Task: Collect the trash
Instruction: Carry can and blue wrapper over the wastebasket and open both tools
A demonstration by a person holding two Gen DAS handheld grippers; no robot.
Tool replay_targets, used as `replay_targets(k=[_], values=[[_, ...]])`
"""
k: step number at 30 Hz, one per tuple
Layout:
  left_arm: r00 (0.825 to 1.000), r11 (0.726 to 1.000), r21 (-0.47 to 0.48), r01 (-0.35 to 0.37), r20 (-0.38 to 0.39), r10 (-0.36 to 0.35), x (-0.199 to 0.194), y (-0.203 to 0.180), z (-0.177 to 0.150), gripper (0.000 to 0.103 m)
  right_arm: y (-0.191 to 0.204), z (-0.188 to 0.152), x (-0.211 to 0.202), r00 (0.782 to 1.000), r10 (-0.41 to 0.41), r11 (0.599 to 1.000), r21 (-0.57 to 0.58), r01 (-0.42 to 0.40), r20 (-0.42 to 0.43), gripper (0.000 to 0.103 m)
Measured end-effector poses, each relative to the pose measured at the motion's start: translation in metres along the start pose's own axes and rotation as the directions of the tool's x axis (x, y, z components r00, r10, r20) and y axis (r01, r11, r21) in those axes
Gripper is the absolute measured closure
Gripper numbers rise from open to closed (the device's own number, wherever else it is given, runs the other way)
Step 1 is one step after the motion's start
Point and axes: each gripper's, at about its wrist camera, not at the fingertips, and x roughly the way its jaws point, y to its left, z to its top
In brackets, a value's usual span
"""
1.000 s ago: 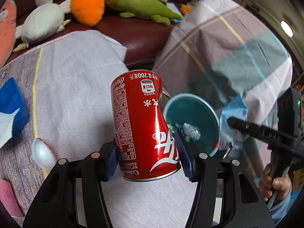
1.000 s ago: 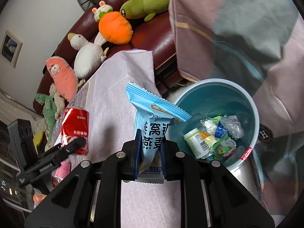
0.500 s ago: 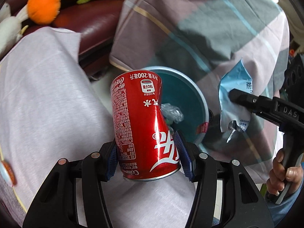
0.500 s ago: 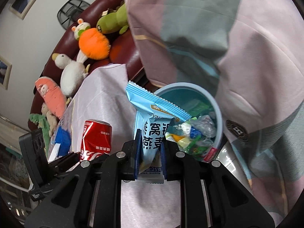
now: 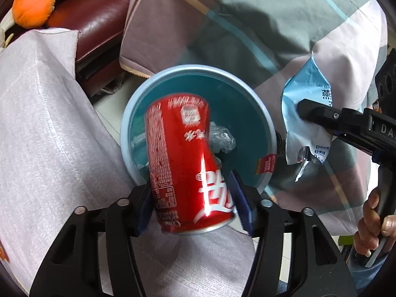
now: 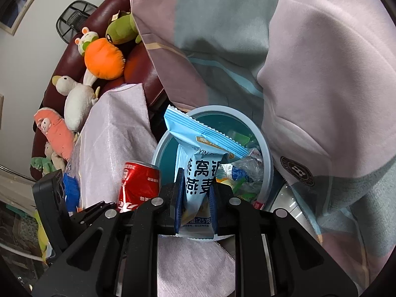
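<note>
A dented red cola can [image 5: 183,163] sits between the fingers of my left gripper [image 5: 195,205], over the near rim of a light blue trash bin [image 5: 247,94]. The can is blurred and tilted; the jaws look slightly parted around it. The can also shows in the right wrist view [image 6: 138,183]. My right gripper [image 6: 195,208] is shut on a light blue snack wrapper [image 6: 198,163] and holds it above the bin [image 6: 268,163], which holds several pieces of trash. The right gripper and wrapper [image 5: 304,104] also show at the right of the left wrist view.
A lilac cloth covers the table [image 5: 44,128] left of the bin. A dark red sofa [image 6: 138,57] with plush toys, among them an orange one [image 6: 104,59], stands behind. A plaid blanket [image 6: 309,61] hangs over the bin's far side.
Both grippers have moved further over the bin. The can has tilted and shifted between the left fingers, which seem to have loosened. The wrapper stays clamped in the right gripper.
</note>
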Motion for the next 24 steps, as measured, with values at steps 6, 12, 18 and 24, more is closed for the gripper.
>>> replay_targets(k=[6, 12, 18, 24], values=[[1.000, 1.000, 0.007, -0.015, 0.017, 0.015, -0.001, 0.003, -0.003, 0.023, 0.002, 0.001, 0.008, 1.000, -0.009, 1.000, 0.000, 0.009, -0.013, 0.086], [1.000, 1.000, -0.007, -0.009, 0.028, 0.009, -0.008, 0.010, -0.008, 0.020, 0.007, 0.002, 0.014, 0.999, -0.028, 1.000, -0.009, 0.028, -0.024, 0.086], [0.998, 1.000, -0.024, -0.002, 0.060, 0.004, -0.022, 0.016, -0.017, 0.012, 0.016, 0.004, 0.025, 0.998, -0.058, 0.998, -0.026, 0.057, -0.041, 0.084], [0.997, 0.999, -0.047, 0.009, 0.075, -0.006, -0.033, 0.026, -0.023, 0.012, 0.025, 0.003, 0.034, 0.995, -0.083, 0.996, -0.034, 0.081, -0.048, 0.047]])
